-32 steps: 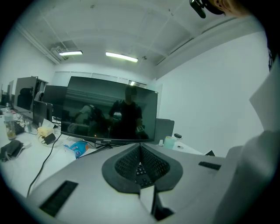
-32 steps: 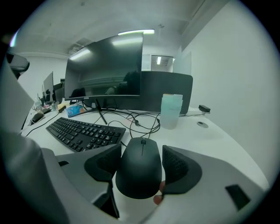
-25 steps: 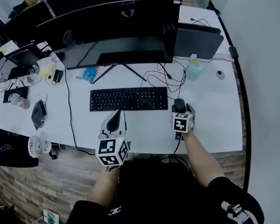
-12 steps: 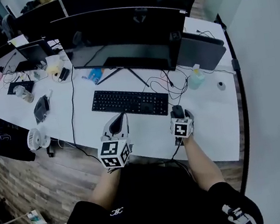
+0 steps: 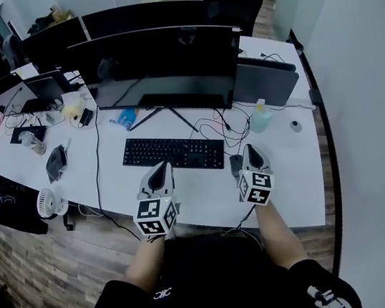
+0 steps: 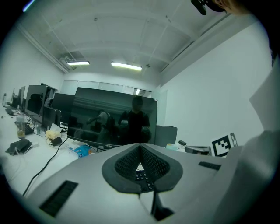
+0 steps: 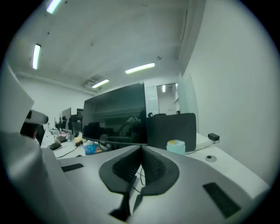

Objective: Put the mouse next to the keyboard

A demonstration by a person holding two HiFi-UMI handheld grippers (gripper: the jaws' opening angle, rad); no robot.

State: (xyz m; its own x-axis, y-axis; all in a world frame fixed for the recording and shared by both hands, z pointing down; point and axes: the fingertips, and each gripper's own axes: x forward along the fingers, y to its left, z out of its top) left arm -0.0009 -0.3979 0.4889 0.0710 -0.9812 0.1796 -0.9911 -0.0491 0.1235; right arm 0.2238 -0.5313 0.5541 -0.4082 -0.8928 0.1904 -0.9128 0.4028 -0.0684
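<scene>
1 keyboard (image 5: 172, 153) | 1 mouse (image 5: 236, 165) just right of it, on bench (image 5: 291, 170) | left gripper (image 5: 162, 167) fingers pressed together, empty | right gripper (image 5: 251, 150) fingers pressed together, empty, beside mouse

Bare desk (image 5: 205, 189) fronts the keyboard (image 5: 173, 153); tangled cables (image 5: 225, 124) crowd behind it

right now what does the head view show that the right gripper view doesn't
Only the head view: the keyboard, the mouse just off its right end, and the left gripper.
Only the right gripper view: the ceiling lights, and the right gripper seen close up, its jaws closing together with nothing between them.
Both: the big monitor, the pale bottle and the white desk.
</scene>
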